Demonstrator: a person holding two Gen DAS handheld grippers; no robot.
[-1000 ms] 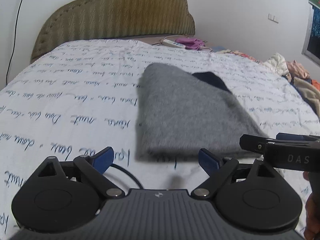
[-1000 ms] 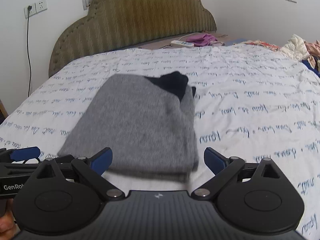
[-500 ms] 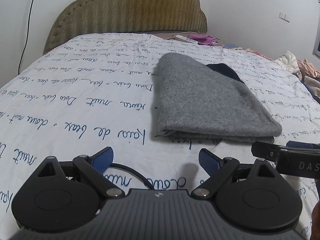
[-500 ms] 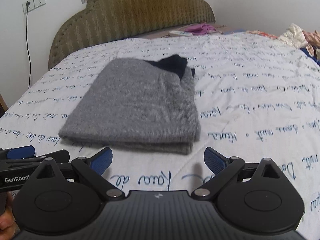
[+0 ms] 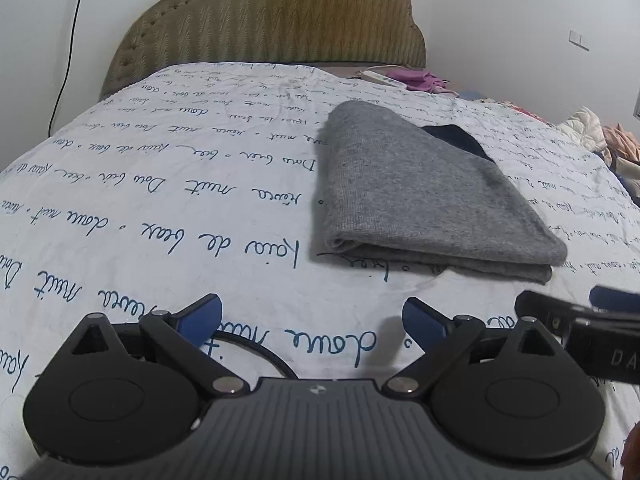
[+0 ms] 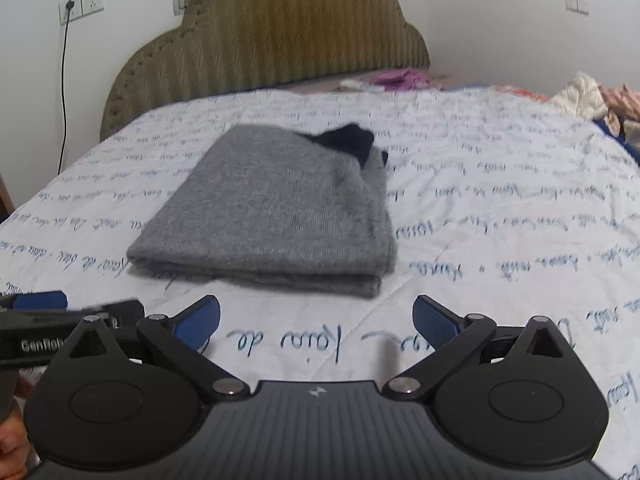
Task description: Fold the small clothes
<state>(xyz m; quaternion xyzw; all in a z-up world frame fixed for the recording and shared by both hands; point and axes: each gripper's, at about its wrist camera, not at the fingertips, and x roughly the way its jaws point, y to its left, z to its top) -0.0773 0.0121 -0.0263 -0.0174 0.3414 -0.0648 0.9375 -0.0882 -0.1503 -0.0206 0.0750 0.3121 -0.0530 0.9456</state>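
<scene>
The grey garment (image 5: 424,196) lies folded in a flat stack on the bed (image 5: 160,200), a dark piece (image 5: 456,140) showing at its far end. This item looks finished. Both tools, left (image 5: 312,316) and right (image 6: 316,320), hang near its front edge, spread wide and empty. A heap (image 6: 600,100) at the bed's right side may still need folding.
</scene>
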